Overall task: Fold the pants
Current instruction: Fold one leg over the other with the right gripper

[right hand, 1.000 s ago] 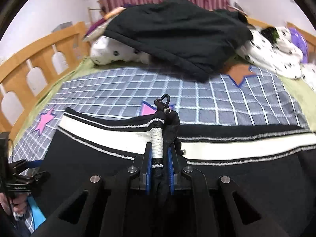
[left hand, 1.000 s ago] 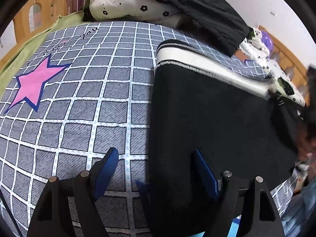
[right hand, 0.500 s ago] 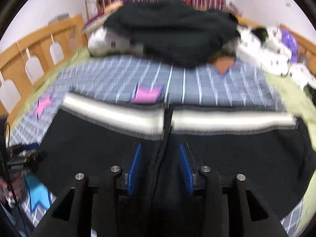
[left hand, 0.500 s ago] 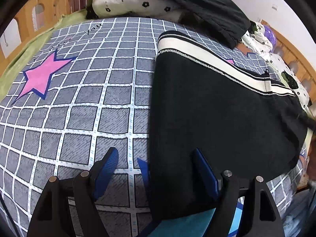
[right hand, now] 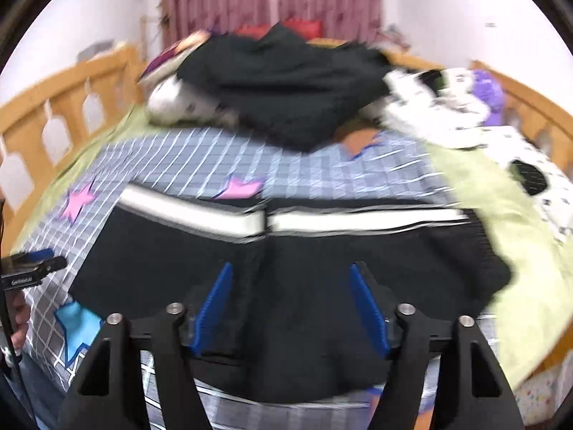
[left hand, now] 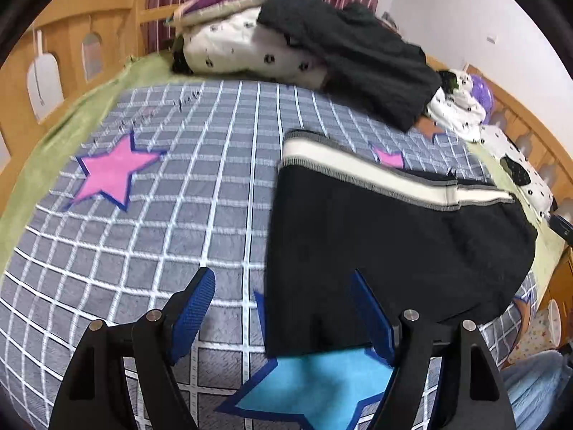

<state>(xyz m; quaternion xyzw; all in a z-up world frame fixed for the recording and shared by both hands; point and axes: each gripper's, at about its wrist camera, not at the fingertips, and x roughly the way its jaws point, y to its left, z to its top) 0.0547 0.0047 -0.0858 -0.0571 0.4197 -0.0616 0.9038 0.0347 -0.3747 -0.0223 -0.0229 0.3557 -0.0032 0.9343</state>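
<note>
Black pants (left hand: 386, 236) with a white waistband stripe (left hand: 358, 170) lie flat on the grey checked bedsheet (left hand: 200, 186). My left gripper (left hand: 283, 304) hovers open above their near left edge, with nothing between its blue pads. In the right wrist view the same pants (right hand: 286, 268) spread across the bed, the white stripe (right hand: 358, 220) running side to side. Above the middle of the black cloth, my right gripper (right hand: 290, 304) has its jaws opening, and nothing is held between them. The left gripper (right hand: 32, 268) shows at that view's left edge.
A pile of black clothes (left hand: 351, 50) and spotted white bedding (left hand: 243, 43) sits at the head of the bed. A wooden bed rail (left hand: 53, 57) runs along the left and another (right hand: 519, 104) along the right. Green sheet (right hand: 501, 215) borders the right side.
My right gripper let go of the waistband bunch, opened and pulled back and up; the waistband now lies flat. The left gripper rose and drew back, staying open.
</note>
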